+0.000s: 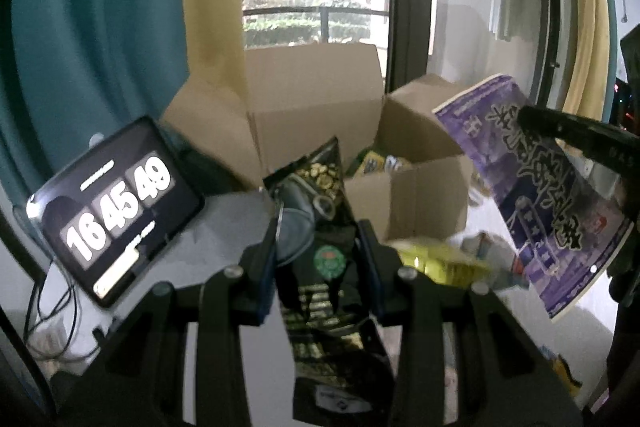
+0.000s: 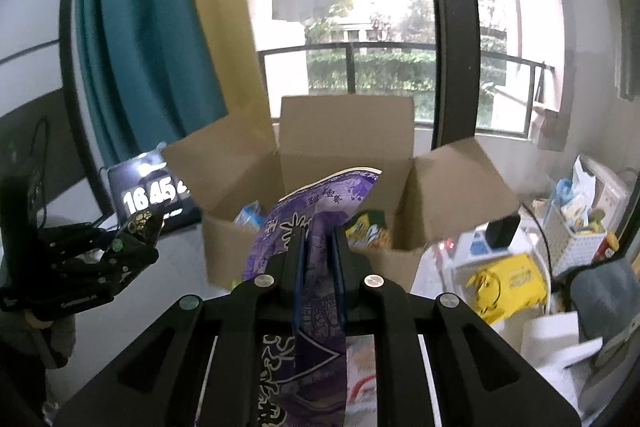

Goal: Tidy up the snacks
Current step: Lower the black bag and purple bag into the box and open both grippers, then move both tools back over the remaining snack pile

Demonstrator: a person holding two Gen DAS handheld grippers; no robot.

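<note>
My left gripper (image 1: 320,231) is shut on a black snack bag (image 1: 320,267) with gold print, held up in front of the open cardboard box (image 1: 316,107). In the right wrist view my right gripper (image 2: 319,239) is shut on a purple snack bag (image 2: 316,211) whose top edge leans over the box (image 2: 344,131). The purple bag (image 1: 536,195) also shows at the right of the left wrist view, with a dark gripper finger (image 1: 576,135) across it. The left gripper (image 2: 120,247) with its black bag (image 2: 142,223) appears at the left of the right wrist view. Several snack packs lie inside the box, a yellow-green one (image 2: 370,231) among them.
A tablet (image 1: 116,211) showing a clock leans left of the box, cables beneath it. Yellow packets (image 1: 444,263) lie on the white table right of the box. A yellow bag (image 2: 512,283), a white basket (image 2: 576,227) and clutter fill the right side. Curtains and a window stand behind.
</note>
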